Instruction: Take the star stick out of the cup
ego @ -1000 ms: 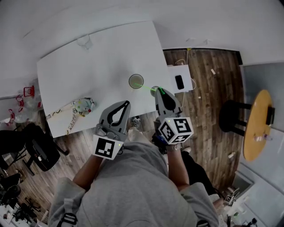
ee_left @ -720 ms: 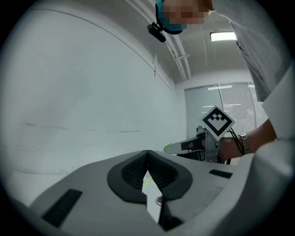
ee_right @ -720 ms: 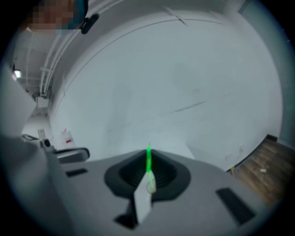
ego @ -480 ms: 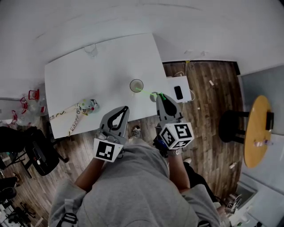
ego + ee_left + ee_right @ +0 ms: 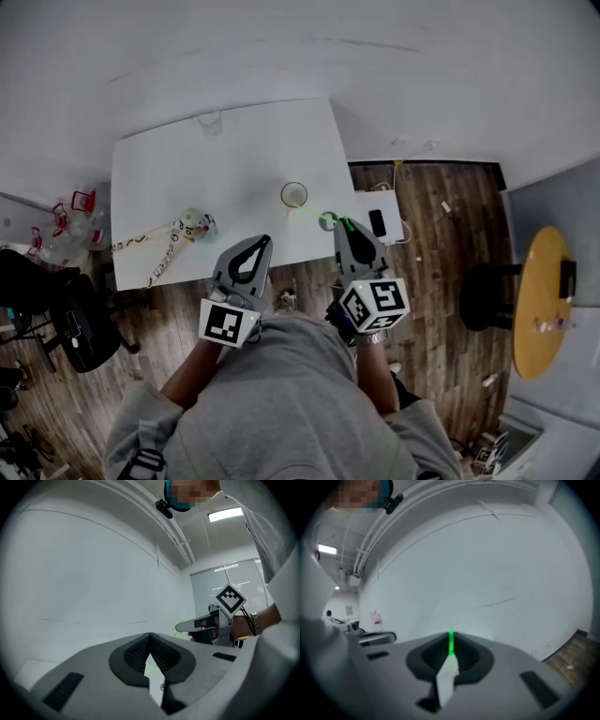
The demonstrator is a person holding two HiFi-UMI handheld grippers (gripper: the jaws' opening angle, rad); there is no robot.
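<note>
A small clear cup (image 5: 293, 194) stands near the front right of the white table (image 5: 187, 169). My right gripper (image 5: 345, 225) is shut on the thin green star stick (image 5: 314, 213). The stick slants from the jaws toward the cup's near rim, and I cannot tell whether its far tip is still inside. In the right gripper view the stick (image 5: 451, 645) pokes up between the closed jaws. In the left gripper view the star end (image 5: 180, 626) shows beside the right gripper (image 5: 180, 626). My left gripper (image 5: 265, 241) hovers at the table's front edge, shut and holding nothing.
A small round toy (image 5: 194, 223) with a beaded strap (image 5: 150, 251) lies at the table's front left. A clear object (image 5: 211, 120) sits at the far edge. A phone on a white box (image 5: 379, 223) lies right of the table. A round yellow table (image 5: 541, 277) stands further right.
Both grippers have risen and drawn back from the table. The right one carried the green stick with it, so the stick's far end slid from over the cup's mouth to its near rim.
</note>
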